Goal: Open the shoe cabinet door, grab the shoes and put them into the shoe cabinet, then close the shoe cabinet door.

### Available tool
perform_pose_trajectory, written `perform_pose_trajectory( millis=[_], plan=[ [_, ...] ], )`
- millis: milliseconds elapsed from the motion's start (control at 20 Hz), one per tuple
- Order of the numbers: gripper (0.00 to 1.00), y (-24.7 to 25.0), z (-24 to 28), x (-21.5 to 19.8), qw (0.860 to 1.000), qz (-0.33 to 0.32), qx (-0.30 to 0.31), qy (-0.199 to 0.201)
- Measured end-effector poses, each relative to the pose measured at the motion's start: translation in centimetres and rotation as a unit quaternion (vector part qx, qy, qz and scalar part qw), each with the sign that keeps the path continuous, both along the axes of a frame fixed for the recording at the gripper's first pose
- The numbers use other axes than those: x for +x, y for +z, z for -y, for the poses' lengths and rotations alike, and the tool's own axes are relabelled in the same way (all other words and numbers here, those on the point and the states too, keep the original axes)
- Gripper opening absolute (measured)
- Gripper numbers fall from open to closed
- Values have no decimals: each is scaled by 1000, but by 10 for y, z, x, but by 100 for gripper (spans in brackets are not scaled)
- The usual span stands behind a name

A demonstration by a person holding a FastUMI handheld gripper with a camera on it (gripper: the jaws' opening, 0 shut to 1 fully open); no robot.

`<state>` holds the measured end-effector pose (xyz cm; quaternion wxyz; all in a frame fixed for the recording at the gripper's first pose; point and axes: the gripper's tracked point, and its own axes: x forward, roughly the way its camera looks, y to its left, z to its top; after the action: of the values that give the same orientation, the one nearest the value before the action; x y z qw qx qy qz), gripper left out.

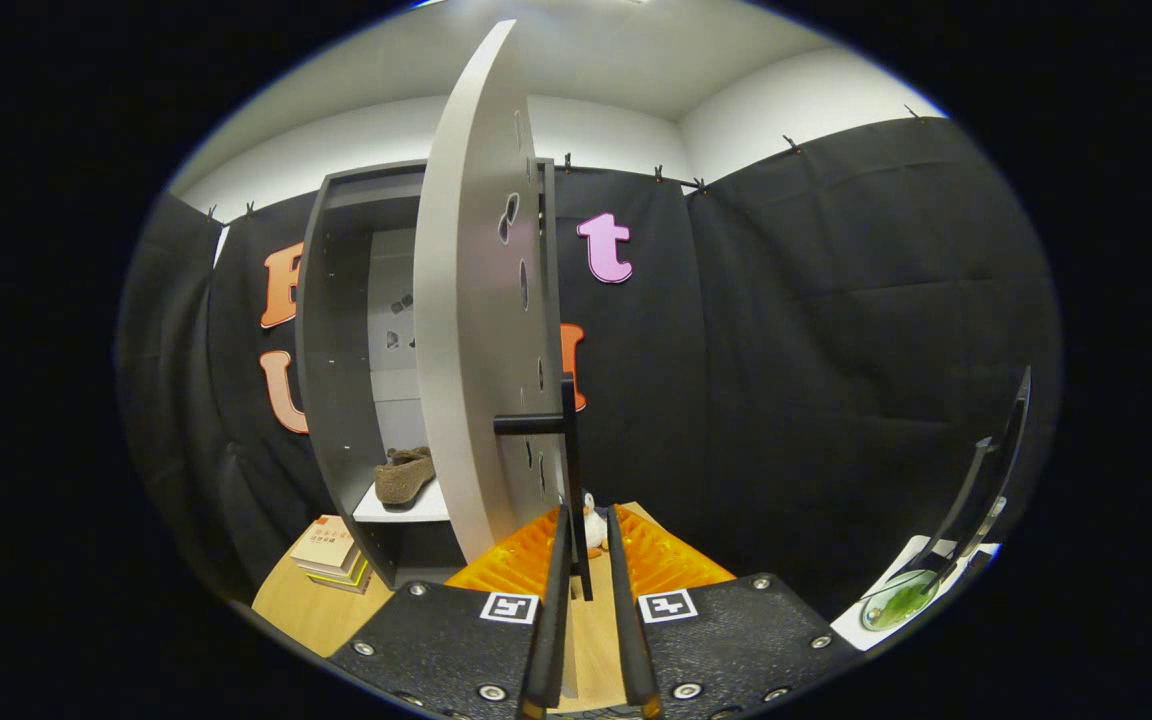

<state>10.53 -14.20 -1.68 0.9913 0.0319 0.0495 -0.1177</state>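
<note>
Gripper (587, 528) nearest, fingers close together around the thin dark door handle (570, 470); contact on both sides too unclear to tell. Shoe cabinet door (471, 300) swung open, edge-on at 12 o'clock. Shoe cabinet (336, 350) at 10 o'clock, brown shoes (404, 474) on its shelf. Books (331, 550) stacked on the desk (296, 605) at 8 o'clock.

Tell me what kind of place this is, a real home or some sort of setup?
Most likely a staged recording booth, not a home. Black cloth hangs clipped along white walls, and a lone grey shoe cabinet stands on a wooden table, a brown shoe inside. The tool is closed around the door's handle.
</note>
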Motion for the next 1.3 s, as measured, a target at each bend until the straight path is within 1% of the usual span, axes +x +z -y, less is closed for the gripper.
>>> perform_pose_trajectory(
  millis=[100,550,700,900,1050,1150,1300],
  plan=[
    [23,1,0,2,1000,0,-8,-6],
    [20,3,4,-4,999,-1,-6,-37],
    [18,2,4,-8,998,-1,-10,-55],
    [18,3,5,-14,997,-3,-7,-77],
    [18,3,3,-11,998,4,8,-70],
    [18,1,3,-10,998,6,6,-64],
    [18,-3,-1,-7,999,5,10,-43]
  ],
)
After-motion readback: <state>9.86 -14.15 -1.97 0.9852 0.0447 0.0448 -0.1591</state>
